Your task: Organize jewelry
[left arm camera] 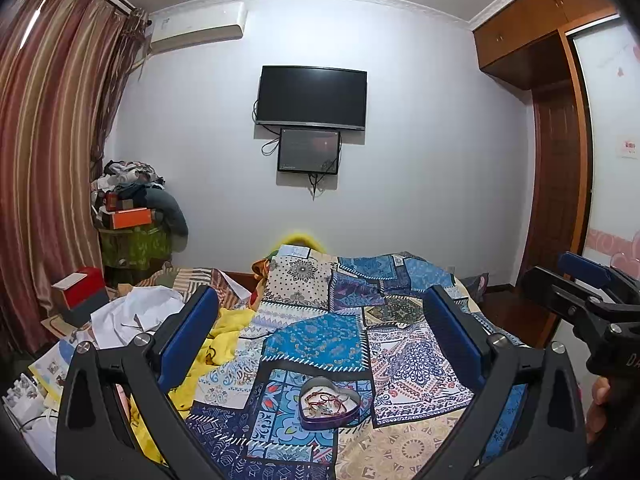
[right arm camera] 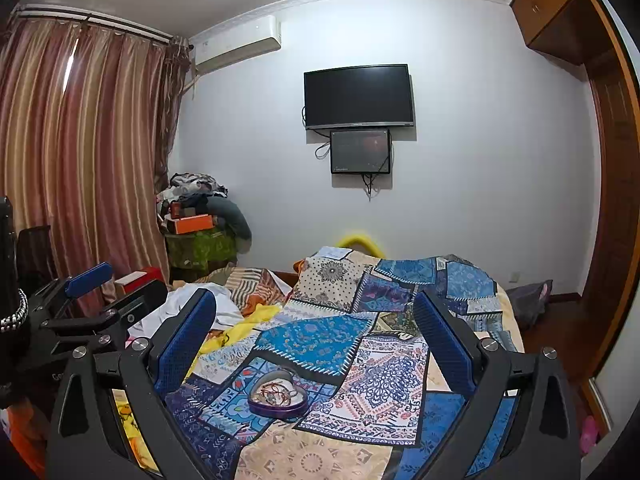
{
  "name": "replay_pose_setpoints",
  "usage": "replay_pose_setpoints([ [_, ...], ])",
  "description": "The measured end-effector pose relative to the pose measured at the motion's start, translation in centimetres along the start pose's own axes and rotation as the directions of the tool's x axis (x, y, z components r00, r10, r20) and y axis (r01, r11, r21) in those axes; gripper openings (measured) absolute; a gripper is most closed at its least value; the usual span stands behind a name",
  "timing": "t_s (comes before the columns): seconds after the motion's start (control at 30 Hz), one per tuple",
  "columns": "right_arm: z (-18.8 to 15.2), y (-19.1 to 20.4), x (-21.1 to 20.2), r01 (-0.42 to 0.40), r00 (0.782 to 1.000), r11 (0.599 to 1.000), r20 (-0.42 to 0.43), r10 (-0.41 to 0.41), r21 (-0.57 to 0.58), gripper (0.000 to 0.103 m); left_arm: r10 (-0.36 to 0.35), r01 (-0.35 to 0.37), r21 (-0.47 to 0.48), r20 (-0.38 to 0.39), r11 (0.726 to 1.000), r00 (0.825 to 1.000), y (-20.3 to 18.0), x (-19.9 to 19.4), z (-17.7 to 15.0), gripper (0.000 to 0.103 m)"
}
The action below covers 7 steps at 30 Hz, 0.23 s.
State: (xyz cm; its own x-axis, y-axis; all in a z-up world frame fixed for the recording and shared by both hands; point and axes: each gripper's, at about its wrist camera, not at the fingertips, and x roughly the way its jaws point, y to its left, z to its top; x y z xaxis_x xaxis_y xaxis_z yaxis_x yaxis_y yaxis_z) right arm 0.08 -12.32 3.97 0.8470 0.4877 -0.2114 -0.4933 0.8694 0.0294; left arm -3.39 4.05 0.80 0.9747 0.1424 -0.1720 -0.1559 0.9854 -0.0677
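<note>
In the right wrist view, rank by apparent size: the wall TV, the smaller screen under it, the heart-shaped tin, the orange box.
1. Wall TV, clearly largest.
2. Smaller screen.
3. Heart-shaped tin, about as wide as that screen, but it lies much nearer the camera, so this order is unsure.
4. Orange box, smallest.

left wrist: over bed [left arm camera: 404, 452], facing far wall | right wrist: same, set rightward | shared: heart tin [left arm camera: 330, 404], TV [left arm camera: 311, 98]
</note>
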Motion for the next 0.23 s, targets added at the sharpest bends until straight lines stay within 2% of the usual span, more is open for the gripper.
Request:
replay_pose_setpoints([
  [0.23, -0.13, 0.02, 0.39, -0.001, 1.0, 1.0, -0.01, 0.001, 0.002, 0.098, -0.005, 0.005, 0.001, -0.009, 1.0, 1.0, 0.22, 0.35, -0.19, 0.103],
])
